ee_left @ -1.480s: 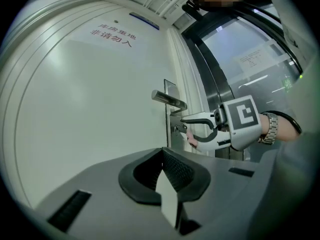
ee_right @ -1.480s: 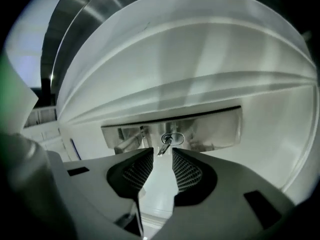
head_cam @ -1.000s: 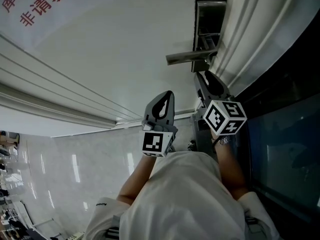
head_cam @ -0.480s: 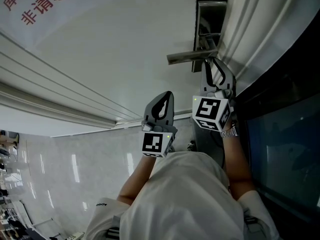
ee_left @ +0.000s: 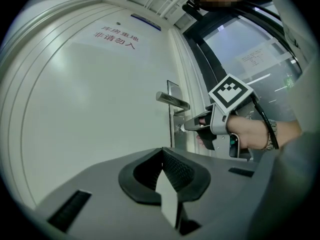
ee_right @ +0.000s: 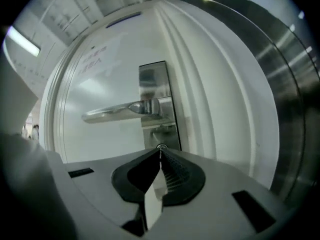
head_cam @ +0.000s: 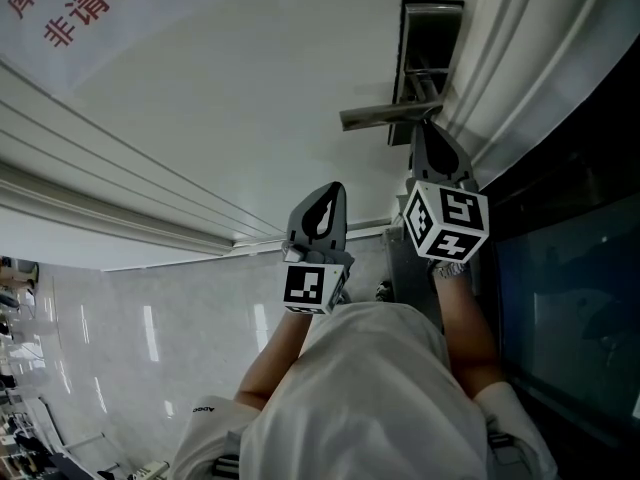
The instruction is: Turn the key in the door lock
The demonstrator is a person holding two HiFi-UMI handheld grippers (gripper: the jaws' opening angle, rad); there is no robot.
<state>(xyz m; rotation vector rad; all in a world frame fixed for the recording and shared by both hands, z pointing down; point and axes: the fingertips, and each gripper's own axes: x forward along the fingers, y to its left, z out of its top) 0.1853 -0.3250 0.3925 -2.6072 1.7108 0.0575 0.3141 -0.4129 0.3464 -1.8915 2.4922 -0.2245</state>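
Right claw (ee_right: pixel 160 152) pinching the key (ee_left: pixel 182 128) under the door handle (ee_right: pixel 117 111).
Its jaws have just been closing and grip the key just below the handle; left claw (ee_left: pixel 161 153), closed and empty, hangs well apart from it.

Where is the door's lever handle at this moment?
Head view, upper right: the lever handle juts leftward from the metal lock plate, which sits beside the white door frame.

Red sign (ee_left: pixel 116 38) on door (ee_left: pixel 95 114): 库房重地 非请勿入 (two lines)
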